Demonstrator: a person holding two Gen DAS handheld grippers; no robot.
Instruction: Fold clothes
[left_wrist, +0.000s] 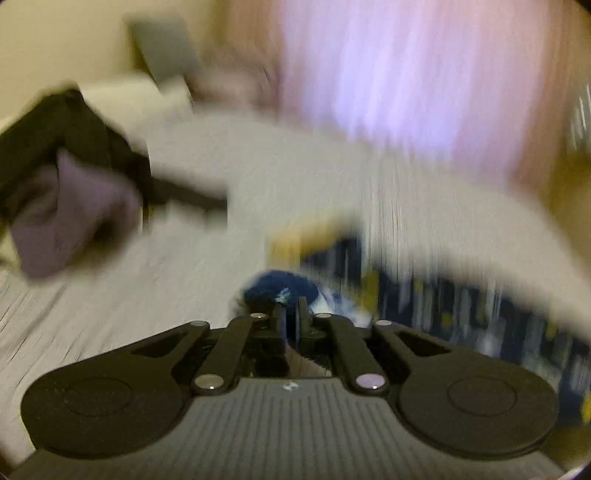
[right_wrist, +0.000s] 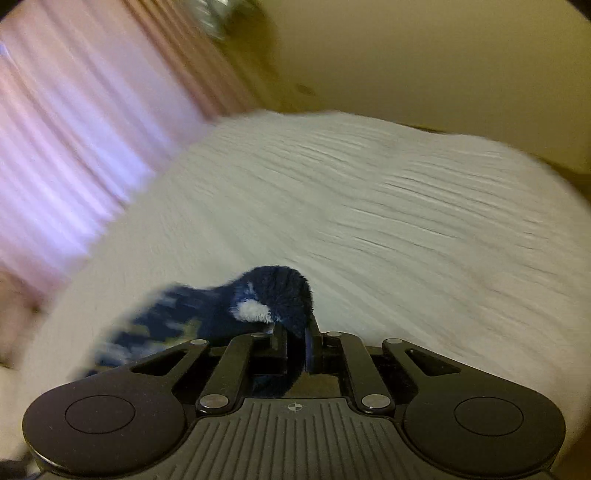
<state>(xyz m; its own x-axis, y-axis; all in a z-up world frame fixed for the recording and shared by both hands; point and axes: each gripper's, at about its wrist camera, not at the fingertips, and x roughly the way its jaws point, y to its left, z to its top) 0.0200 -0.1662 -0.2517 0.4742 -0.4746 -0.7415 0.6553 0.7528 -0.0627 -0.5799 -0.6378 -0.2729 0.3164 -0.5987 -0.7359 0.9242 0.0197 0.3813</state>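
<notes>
Two claws are each pinching the same fuzzy garment above a white bed (right_wrist: 369, 206). The left claw (left_wrist: 289, 316) is nearly closed, its jaws clamping a dark blue fold of the garment (left_wrist: 280, 288). From there the cloth is trailing off to the right as a smear of blue, white and yellow; motion blur is hiding its pattern and outline. A yellow patch (left_wrist: 295, 236) just beyond it is too blurred to identify.

The right claw (right_wrist: 295, 339) is also nearly closed, its jaws gripping a rounded blue tuft with a white spot. The rest of the garment (right_wrist: 258, 295) is stretching away to the left, hanging over the bed, and its lower part is hidden behind the claw's body.

In the left view, a heap of dark clothes (left_wrist: 74, 147) with a mauve piece (left_wrist: 74, 218) is lying on the bed, well apart from the held garment and cut off at the frame's edge. A pale pillow (left_wrist: 140, 96) is sitting behind the heap. Pink curtains (left_wrist: 388, 74) are glowing beyond the bed. Both views are heavily streaked, so fine detail cannot be made out.
</notes>
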